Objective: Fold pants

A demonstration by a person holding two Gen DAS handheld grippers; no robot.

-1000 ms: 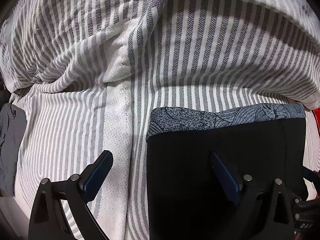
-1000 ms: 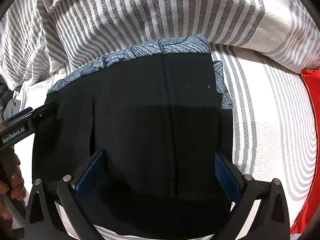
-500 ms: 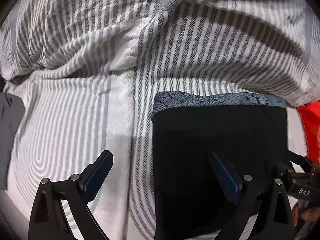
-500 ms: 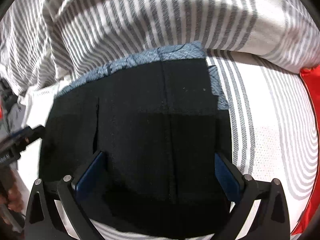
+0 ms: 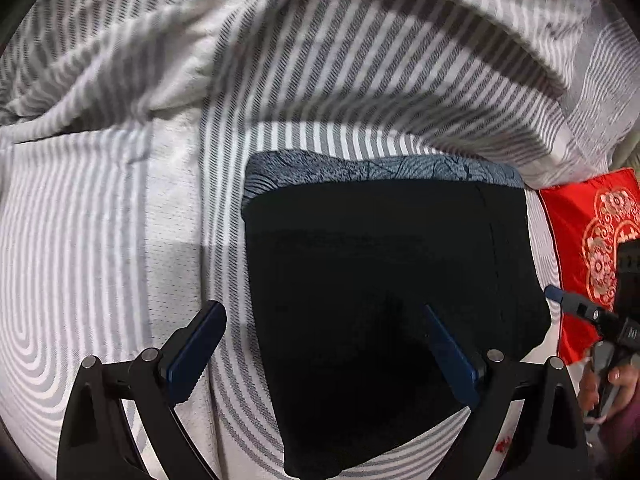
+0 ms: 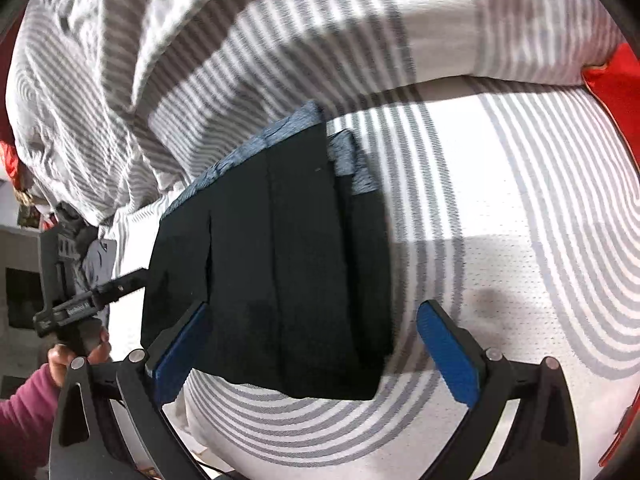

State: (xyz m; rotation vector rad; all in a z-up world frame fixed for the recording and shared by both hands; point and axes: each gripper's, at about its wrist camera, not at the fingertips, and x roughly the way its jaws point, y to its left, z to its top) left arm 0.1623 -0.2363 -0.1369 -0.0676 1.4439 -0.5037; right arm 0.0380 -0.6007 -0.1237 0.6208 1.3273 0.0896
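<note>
Black fabric: pants (image 5: 384, 304), folded to a compact rectangle, flat on the striped bed sheet (image 5: 120, 264); in the right wrist view (image 6: 280, 272) seam lines straight, edges stacked.
Beneath: patterned blue-grey garment (image 5: 360, 168), visible only as a strip along the far edge and one side.
Behind: bunched striped duvet (image 5: 360, 60). At the side: red embroidered cushion (image 5: 592, 248).
Left hand-held gripper (image 5: 324, 356): jaws wide apart, nothing between the blue pads (image 5: 196, 352); poised above the near edge of the pants, apparently clear of the cloth.
Right hand-held gripper (image 6: 316, 356): likewise spread wide, holding nothing; near edge of the pants now ahead of the fingers.
Change over the last second: both cameras drawn back and up, more sheet showing around the bundle; right view swung, near hem fully exposed.
Judgement: fold most likely complete, both tools released and retreating; remaining work, if any, limited to smoothing or squaring the stack.
</note>
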